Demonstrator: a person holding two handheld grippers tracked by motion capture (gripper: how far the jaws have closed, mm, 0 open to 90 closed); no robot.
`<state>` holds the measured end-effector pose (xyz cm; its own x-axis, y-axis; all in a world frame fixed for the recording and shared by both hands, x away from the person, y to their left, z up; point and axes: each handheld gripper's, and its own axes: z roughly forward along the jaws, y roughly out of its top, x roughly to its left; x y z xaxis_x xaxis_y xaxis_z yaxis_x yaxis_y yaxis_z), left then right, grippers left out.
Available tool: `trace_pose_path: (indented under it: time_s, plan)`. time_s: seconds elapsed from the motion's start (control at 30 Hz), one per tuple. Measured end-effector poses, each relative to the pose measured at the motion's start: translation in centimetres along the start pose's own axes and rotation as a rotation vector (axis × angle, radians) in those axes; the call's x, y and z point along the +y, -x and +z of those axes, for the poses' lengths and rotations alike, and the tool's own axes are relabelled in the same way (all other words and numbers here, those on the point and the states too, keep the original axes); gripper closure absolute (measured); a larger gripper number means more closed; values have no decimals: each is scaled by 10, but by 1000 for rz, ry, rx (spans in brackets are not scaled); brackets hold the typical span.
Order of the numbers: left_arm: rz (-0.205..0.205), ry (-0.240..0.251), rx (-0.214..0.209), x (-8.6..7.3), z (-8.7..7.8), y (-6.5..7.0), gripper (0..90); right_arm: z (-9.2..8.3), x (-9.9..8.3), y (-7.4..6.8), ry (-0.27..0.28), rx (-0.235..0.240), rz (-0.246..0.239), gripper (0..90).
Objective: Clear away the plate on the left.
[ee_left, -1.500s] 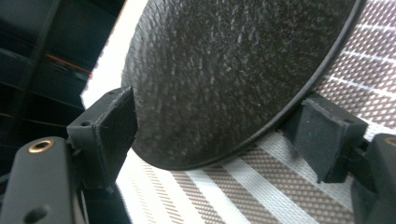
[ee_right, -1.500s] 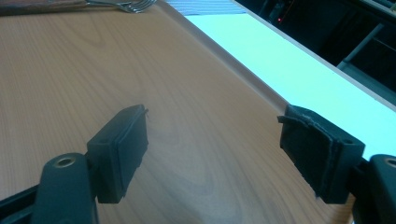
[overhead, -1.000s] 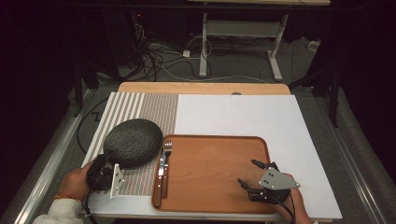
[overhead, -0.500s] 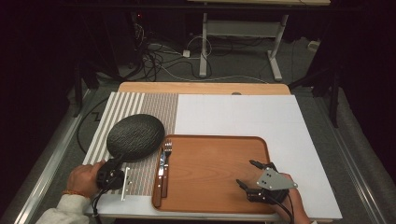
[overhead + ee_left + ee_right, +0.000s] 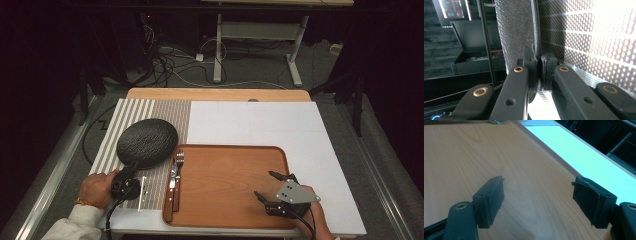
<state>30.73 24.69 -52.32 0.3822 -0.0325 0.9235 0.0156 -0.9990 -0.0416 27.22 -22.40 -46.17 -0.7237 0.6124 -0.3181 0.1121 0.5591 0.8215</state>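
Observation:
A dark, rough round plate point(image 5: 147, 142) lies on a striped placemat point(image 5: 150, 112) at the left. My left gripper point(image 5: 134, 166) is at its near rim. In the left gripper view the jaws point(image 5: 539, 67) are shut on the plate's thin edge point(image 5: 516, 30). A wooden tray point(image 5: 225, 200) sits in front of me. A fork point(image 5: 180, 160) and a knife point(image 5: 172, 192) lie along its left rim. My right gripper point(image 5: 263, 184) rests over the tray's near right part, jaws wide open point(image 5: 539, 195) above bare wood point(image 5: 461, 157), nothing between them.
A white board point(image 5: 260, 122) covers the table beyond and to the right of the tray. A wooden strip point(image 5: 215, 94) runs along the far edge. Cables and a metal stand leg point(image 5: 218, 50) are on the floor behind.
The left hand slid right toward the plate, and its jaws went from wide open to shut on the plate's near rim. The right gripper stayed still.

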Motion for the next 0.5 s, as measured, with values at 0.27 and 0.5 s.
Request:
trace_pose_path:
  time_s: [0.27, 0.5]
  plan:
    - [-10, 34, 39, 14, -9, -9, 834, 0, 0, 1, 2, -2, 3, 256]
    - [15, 102, 71, 36, -23, -15, 834, -1, 0, 1, 4, -11, 4, 256]
